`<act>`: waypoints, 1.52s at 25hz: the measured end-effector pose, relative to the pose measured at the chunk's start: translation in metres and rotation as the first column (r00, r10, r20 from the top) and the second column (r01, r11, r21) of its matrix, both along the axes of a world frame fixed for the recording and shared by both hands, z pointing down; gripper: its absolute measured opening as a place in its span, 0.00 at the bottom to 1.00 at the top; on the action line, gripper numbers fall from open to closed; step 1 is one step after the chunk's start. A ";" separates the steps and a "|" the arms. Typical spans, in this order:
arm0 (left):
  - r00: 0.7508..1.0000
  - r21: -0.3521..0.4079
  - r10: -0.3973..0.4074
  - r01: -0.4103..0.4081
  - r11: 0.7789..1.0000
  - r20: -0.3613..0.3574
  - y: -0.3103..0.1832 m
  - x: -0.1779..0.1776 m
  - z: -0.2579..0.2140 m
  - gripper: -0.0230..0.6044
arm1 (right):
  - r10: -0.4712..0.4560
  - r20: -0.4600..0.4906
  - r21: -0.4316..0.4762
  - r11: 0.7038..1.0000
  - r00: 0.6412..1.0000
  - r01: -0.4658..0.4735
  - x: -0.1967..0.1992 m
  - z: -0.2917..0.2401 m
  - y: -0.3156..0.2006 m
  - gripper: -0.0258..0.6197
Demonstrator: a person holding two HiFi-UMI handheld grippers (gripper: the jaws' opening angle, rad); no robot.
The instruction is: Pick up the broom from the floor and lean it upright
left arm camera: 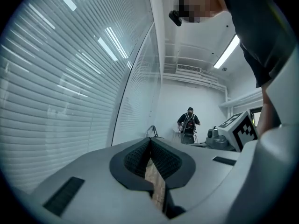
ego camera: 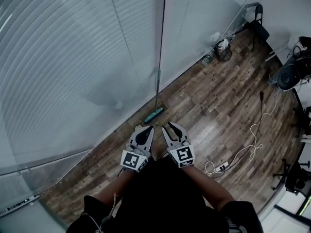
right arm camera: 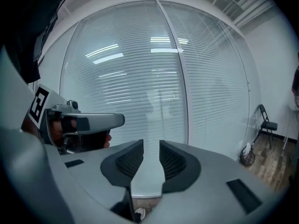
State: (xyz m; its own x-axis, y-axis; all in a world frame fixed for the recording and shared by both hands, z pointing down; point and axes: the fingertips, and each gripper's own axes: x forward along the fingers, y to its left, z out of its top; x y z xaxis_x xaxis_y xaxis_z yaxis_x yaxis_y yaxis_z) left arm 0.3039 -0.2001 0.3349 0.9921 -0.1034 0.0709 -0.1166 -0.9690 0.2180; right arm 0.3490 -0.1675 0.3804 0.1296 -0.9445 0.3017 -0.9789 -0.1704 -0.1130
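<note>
Broom [ego camera: 158, 76]: upright, its handle leaning on the glass wall with blinds [ego camera: 63, 57]; its teal head [ego camera: 153, 114] is on the wood floor [ego camera: 214, 110], just beyond both grippers and touched by neither.
Left gripper [ego camera: 146, 128]: jaws closed tip to tip, nothing between them.
Right gripper [ego camera: 171, 126]: jaws parted, holding nothing.
Far right: white cable [ego camera: 245, 152] on the floor.

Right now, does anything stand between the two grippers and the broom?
Nothing visible does. The broom leans upright against the glass wall, its head on the wooden floor, and only bare floor lies between it and the left gripper and right gripper.
</note>
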 end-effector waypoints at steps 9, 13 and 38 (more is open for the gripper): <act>0.992 0.047 -0.038 0.044 0.998 -0.116 0.024 0.017 -0.099 0.07 | 0.040 -0.039 0.143 0.989 0.998 -0.034 0.016 -0.102 0.033 0.22; 0.991 -0.008 -0.003 0.002 1.000 -0.135 0.046 0.014 -0.115 0.07 | 0.013 -0.032 0.208 0.978 0.999 -0.006 0.006 -0.137 0.047 0.21; 0.989 0.109 0.062 -0.048 0.993 -0.132 0.123 -0.008 -0.148 0.07 | 0.050 -0.075 0.320 0.947 0.996 -0.023 -0.025 -0.192 0.111 0.08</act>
